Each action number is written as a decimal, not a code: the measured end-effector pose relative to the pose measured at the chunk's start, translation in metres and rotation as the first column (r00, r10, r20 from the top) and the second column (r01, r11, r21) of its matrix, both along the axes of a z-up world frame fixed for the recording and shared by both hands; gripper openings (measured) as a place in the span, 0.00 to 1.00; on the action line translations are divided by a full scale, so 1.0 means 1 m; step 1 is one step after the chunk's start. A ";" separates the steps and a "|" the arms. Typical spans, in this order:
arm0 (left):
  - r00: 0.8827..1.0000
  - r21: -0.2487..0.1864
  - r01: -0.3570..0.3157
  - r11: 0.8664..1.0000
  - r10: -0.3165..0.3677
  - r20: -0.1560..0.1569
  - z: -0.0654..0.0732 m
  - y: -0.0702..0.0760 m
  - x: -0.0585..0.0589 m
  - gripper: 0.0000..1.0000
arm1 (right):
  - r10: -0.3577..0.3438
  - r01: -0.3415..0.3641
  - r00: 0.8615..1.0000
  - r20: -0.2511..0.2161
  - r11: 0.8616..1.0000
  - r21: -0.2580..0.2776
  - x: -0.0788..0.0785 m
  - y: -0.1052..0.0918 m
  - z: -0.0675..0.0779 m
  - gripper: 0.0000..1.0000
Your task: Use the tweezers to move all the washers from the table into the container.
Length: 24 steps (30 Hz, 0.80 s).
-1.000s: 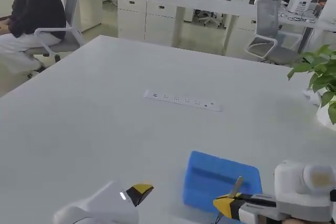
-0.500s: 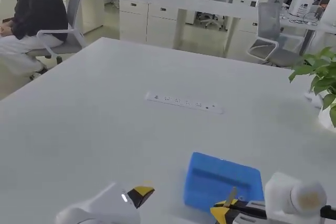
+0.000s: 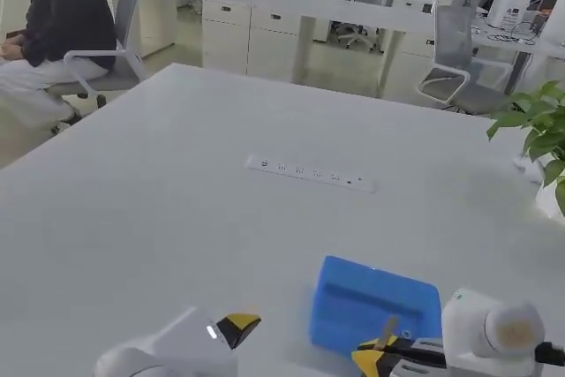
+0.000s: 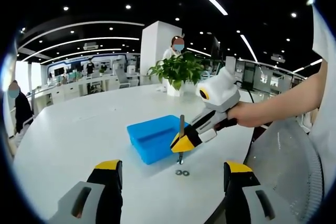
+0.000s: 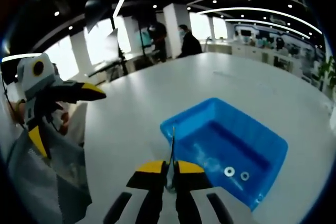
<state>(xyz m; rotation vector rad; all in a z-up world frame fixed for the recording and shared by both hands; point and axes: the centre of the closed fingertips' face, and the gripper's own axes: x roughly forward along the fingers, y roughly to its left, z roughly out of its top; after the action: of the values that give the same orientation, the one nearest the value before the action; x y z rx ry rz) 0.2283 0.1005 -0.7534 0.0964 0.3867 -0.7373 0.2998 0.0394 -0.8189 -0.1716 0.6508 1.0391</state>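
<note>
The right gripper pinches its jaws narrow on the tweezers, whose tip hangs just above two washers on the counter. The blue container at their 11 o'clock holds two more. The left gripper gapes wide, idle. Pick-up step, I judge: lower, nip one rim.
</note>
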 end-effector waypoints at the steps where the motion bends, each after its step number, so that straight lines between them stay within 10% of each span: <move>1: 1.000 0.000 0.001 1.000 -0.001 0.000 0.000 0.000 0.000 0.80 | 0.001 -0.001 1.000 0.005 1.000 -0.005 0.000 0.000 0.000 0.04; 15: 1.000 0.002 0.002 1.000 -0.002 0.001 0.000 0.000 0.000 0.80 | 0.103 -0.092 0.989 0.110 0.990 -0.105 -0.006 0.009 -0.001 0.03; 24: 1.000 0.005 0.004 1.000 -0.004 0.002 0.000 -0.001 0.000 0.80 | 0.069 -0.071 0.993 0.096 0.997 0.020 -0.001 0.013 0.041 0.03</move>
<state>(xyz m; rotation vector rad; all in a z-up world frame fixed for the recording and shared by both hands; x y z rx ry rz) 0.2282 0.0995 -0.7536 0.1029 0.3871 -0.7403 0.2988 0.0527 -0.7782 -0.2239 0.5495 1.0985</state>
